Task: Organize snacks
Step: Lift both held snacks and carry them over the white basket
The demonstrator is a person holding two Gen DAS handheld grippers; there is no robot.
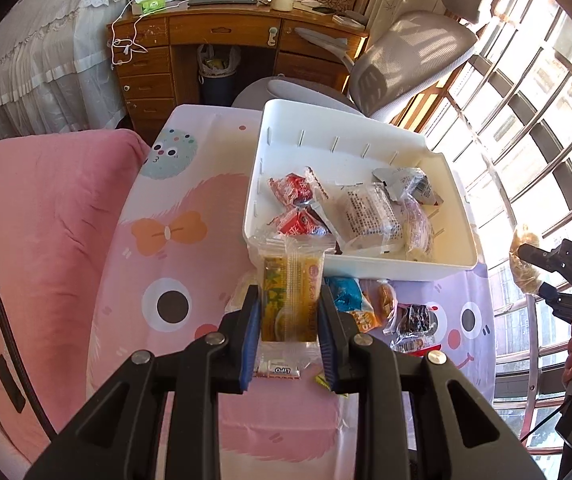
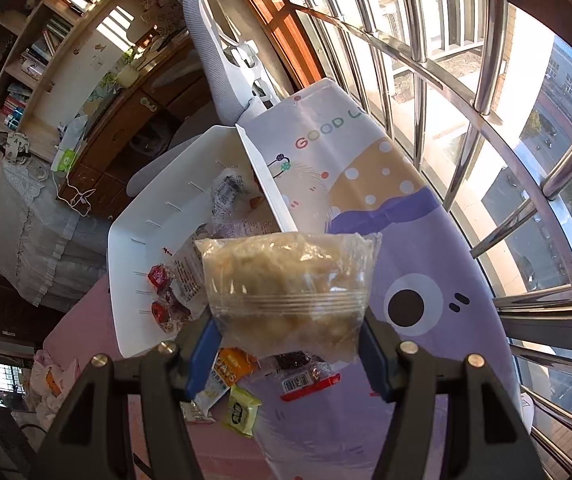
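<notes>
Both tools loaded above the bench. The left tool is clamped on a yellow-and-orange snack bar in a clear plastic wrapper, pads pressing its long sides, with a clear flap projecting ahead. The right tool is clamped on a clear plastic bag of pale, lumpy pastry, gripped at its lower part while most of the bag stands beyond the pads; the left view shows this bag off to the right of the white rectangular plastic tray.

The tray sits on a cartoon-printed pink and lilac cloth and already holds red-wrapped sweets and clear-wrapped cakes. Loose packets, among them a blue-and-orange one and a yellow-green one, remain on the cloth just before the tray's near wall.

Likely hazards:
- The slick wrappers may slide through the pads, the bag most readily, since it is held low and is soft.
- Hard squeezing could crush the pastry.
- Either item released short of the near wall would join the loose packets instead of landing in the tray.
- Two tools converging on one tray may collide.
</notes>
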